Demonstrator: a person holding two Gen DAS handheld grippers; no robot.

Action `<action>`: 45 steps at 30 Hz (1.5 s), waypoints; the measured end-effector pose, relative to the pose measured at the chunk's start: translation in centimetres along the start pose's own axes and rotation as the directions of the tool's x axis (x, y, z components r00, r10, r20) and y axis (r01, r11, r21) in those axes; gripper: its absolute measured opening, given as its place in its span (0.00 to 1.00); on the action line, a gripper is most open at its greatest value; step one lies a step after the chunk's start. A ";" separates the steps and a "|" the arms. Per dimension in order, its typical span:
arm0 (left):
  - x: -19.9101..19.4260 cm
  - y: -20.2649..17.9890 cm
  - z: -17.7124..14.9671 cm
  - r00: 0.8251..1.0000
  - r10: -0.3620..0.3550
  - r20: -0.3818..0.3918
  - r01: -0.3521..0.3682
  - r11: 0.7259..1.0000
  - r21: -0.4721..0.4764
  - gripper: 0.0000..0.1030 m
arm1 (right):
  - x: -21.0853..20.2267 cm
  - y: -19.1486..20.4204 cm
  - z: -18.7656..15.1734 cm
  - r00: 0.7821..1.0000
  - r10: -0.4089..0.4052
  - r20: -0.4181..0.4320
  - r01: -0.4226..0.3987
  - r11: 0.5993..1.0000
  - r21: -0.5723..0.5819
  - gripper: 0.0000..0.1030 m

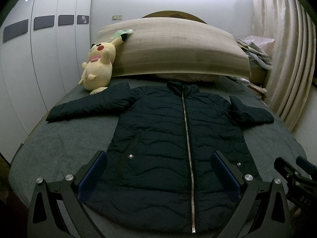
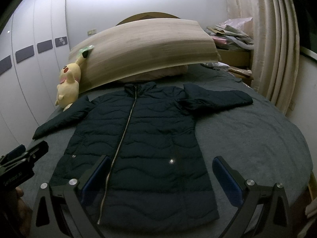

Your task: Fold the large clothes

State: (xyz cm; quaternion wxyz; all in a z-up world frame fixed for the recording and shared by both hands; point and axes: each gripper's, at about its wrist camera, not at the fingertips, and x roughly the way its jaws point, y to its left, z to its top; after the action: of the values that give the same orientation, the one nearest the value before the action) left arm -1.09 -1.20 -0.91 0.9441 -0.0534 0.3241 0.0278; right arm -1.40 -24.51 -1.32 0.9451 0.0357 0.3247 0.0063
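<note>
Across the middle of the grey bed (image 1: pixel 59 148) a dark quilted jacket (image 1: pixel 174 138) is spread flat, zipped, sleeves out, collar far. It is judged soft, puffy and slippery, best pinched at cuffs or hem. Left gripper (image 1: pixel 158 176) and right gripper (image 2: pixel 161 178) are held wide apart, empty, near the hem; a plush toy (image 1: pixel 99 65) is seen far left.

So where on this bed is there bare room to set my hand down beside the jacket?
Bare grey bedspread lies right of the dark quilted zip-up jacket, below its right sleeve. A narrower strip runs left, below the left sleeve. The head end is crowded: yellow plush toy, tilted wooden board.
</note>
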 end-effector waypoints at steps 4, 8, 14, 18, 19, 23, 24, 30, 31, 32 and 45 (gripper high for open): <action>0.0 -0.1 -0.1 1.000 0.002 0.002 -0.002 1.000 0.003 1.00 | 0.0 0.0 0.0 1.000 -0.001 -0.001 0.001 1.000 -0.004 1.00; 0.0 -0.2 -0.1 1.000 0.006 0.003 -0.006 1.000 0.007 1.00 | 0.1 -0.2 0.0 1.000 0.002 0.001 -0.002 1.000 0.001 1.00; 0.1 -0.2 -0.2 1.000 0.007 0.005 -0.007 1.000 0.009 1.00 | 0.2 -0.2 0.1 1.000 0.004 0.002 -0.004 1.000 -0.006 1.00; 0.2 -0.1 -0.1 1.000 0.008 0.001 -0.008 1.000 0.008 1.00 | 0.2 -0.1 0.1 1.000 0.003 -0.002 -0.003 1.000 -0.007 1.00; 0.2 -0.2 -0.1 1.000 0.008 -0.001 -0.008 1.000 0.008 1.00 | 0.3 -0.1 0.1 1.000 0.003 -0.003 -0.003 1.000 -0.007 1.00; 0.5 -0.1 0.0 1.000 0.009 -0.009 -0.009 1.000 0.010 1.00 | 0.6 0.0 0.3 1.000 0.005 -0.016 -0.006 1.000 -0.012 1.00; 0.6 0.0 0.1 1.000 0.009 -0.012 -0.008 1.000 0.007 1.00 | 0.8 0.0 0.4 1.000 0.003 -0.020 -0.004 1.000 -0.016 1.00; 1.7 0.9 0.4 0.999 0.027 -0.026 -0.027 1.000 -0.010 1.00 | 1.4 -0.6 0.4 1.000 0.006 -0.023 -0.006 1.000 -0.004 1.00; 1.8 1.2 0.5 0.999 0.031 -0.023 -0.031 0.999 -0.017 1.00 | 1.6 -0.8 0.4 1.000 0.007 -0.026 -0.007 1.000 0.002 1.00; 1.9 1.6 0.5 0.999 0.038 -0.020 -0.039 0.999 -0.028 1.00 | 1.8 -1.2 0.4 1.000 0.009 -0.029 -0.008 1.000 0.010 1.00; 8.7 14.8 -0.2 0.935 0.306 -0.179 -0.347 0.896 -0.276 1.00 | 10.4 -18.5 2.2 0.971 0.235 -0.041 -0.185 0.850 0.493 1.00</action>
State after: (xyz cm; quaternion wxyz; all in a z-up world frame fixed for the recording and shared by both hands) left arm 4.40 13.65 -7.65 0.8831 -0.1442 0.3817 0.2318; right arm 7.90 -42.77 -7.30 0.8819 0.3068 0.3568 0.0298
